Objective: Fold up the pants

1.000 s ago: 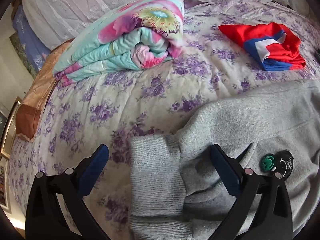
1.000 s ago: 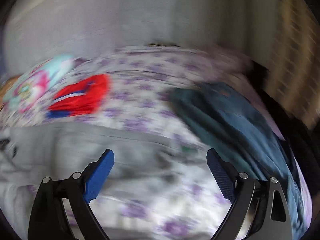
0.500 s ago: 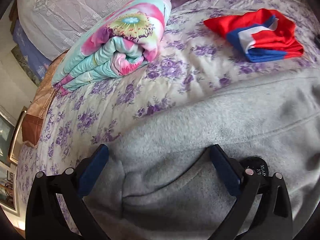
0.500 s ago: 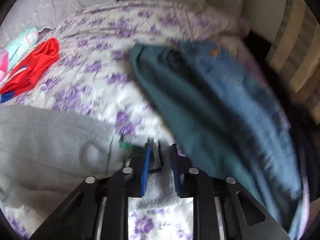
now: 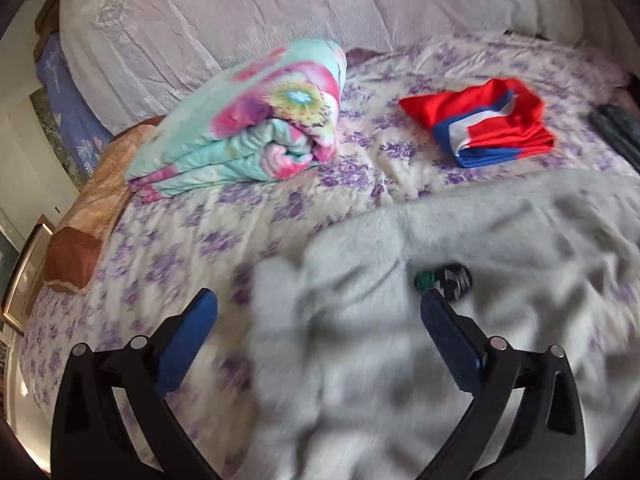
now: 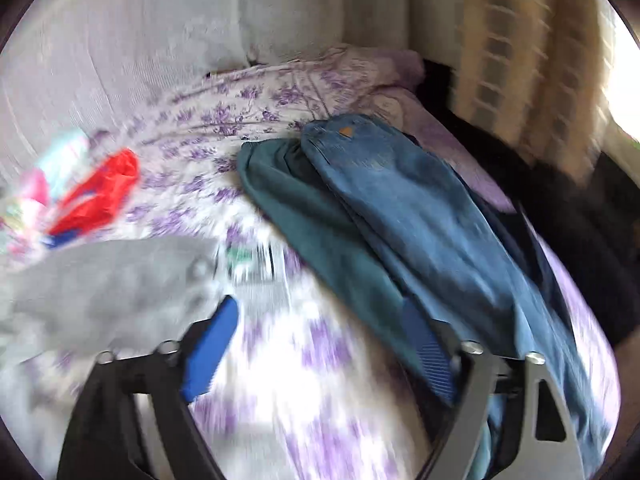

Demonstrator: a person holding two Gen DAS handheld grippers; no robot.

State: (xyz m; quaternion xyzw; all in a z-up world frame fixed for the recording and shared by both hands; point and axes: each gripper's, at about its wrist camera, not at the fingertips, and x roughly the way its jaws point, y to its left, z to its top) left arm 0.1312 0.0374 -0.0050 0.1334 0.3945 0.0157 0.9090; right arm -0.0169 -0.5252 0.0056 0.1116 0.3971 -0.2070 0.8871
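Grey sweatpants (image 5: 460, 264) lie crumpled on the flowered bed, with a black and green round patch (image 5: 444, 278) on them. My left gripper (image 5: 316, 320) is open just above the pants, holding nothing. In the right wrist view the grey pants (image 6: 104, 288) lie at the left, with a green label (image 6: 240, 256) at their edge. My right gripper (image 6: 324, 336) is open over the bedsheet beside the pants, holding nothing. Both views are blurred by motion.
A rolled floral quilt (image 5: 248, 132) and a folded red, white and blue garment (image 5: 488, 124) lie further back on the bed. Blue jeans (image 6: 420, 216) over a teal garment (image 6: 320, 232) lie to the right. A headboard cover (image 5: 240, 20) is behind.
My right gripper was shut on the pants' edge half a second ago; it is now open and has pulled back. The left gripper stayed open and the pants look more crumpled.
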